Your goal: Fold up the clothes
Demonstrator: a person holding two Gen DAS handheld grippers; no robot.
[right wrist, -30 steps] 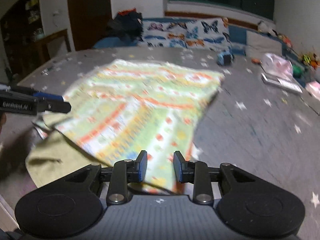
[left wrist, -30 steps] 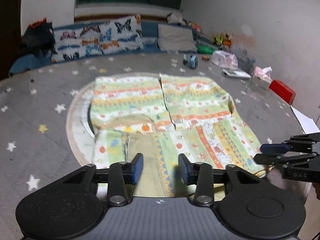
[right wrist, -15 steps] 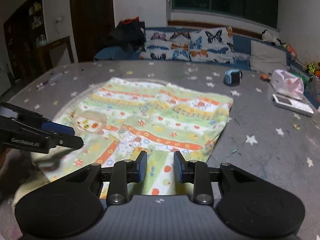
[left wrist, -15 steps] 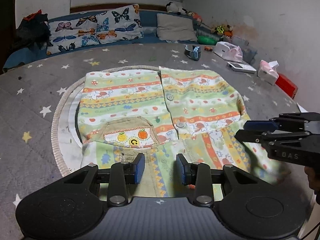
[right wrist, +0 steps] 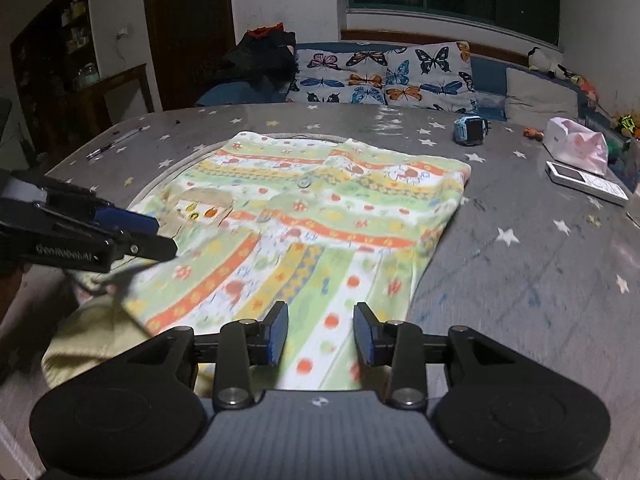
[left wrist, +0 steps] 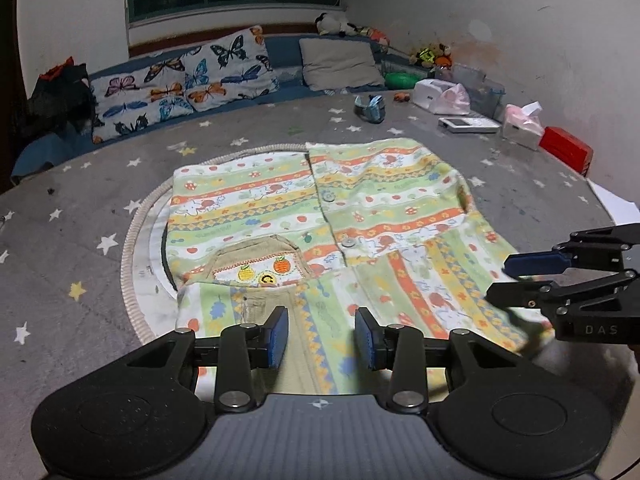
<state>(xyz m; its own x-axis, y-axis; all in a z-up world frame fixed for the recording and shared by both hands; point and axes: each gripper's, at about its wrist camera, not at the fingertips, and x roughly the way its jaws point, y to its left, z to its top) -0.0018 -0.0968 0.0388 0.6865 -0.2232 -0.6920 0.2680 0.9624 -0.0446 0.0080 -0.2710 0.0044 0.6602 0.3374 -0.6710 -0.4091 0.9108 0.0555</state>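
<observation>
Both grippers are hovering with their jaws apart and nothing in them. Left gripper (left wrist: 321, 334) sits low over the near hem of the shirt (left wrist: 320, 216), and the right gripper (right wrist: 321, 334) is just off to its right, over the right side of that same hem.

What's changed over the last second: the right-hand part of the garment was up in the air and blurry. Now it's lying down across the front, over the lower right of the shirt, ending a bit short of the little pocket (left wrist: 260, 268) with the fruit embroidery. So that flap looks like it's been laid over and let go. Both cameras have also pulled back a touch, so more of the grey star-print mat (left wrist: 100, 184) shows ahead of the grippers.

Shirt itself is spread buttons-up straight ahead of both grippers, sitting on a round coiled thing (left wrist: 132, 240) that pokes out on the left gripper's left side.

My read: one fold is done and both hands are free for the next grab. The near edge still looks rumpled, especially the yellowish bit (right wrist: 92, 340) bunched to the right gripper's left, so it probably wants a smoothing pass first.
</observation>
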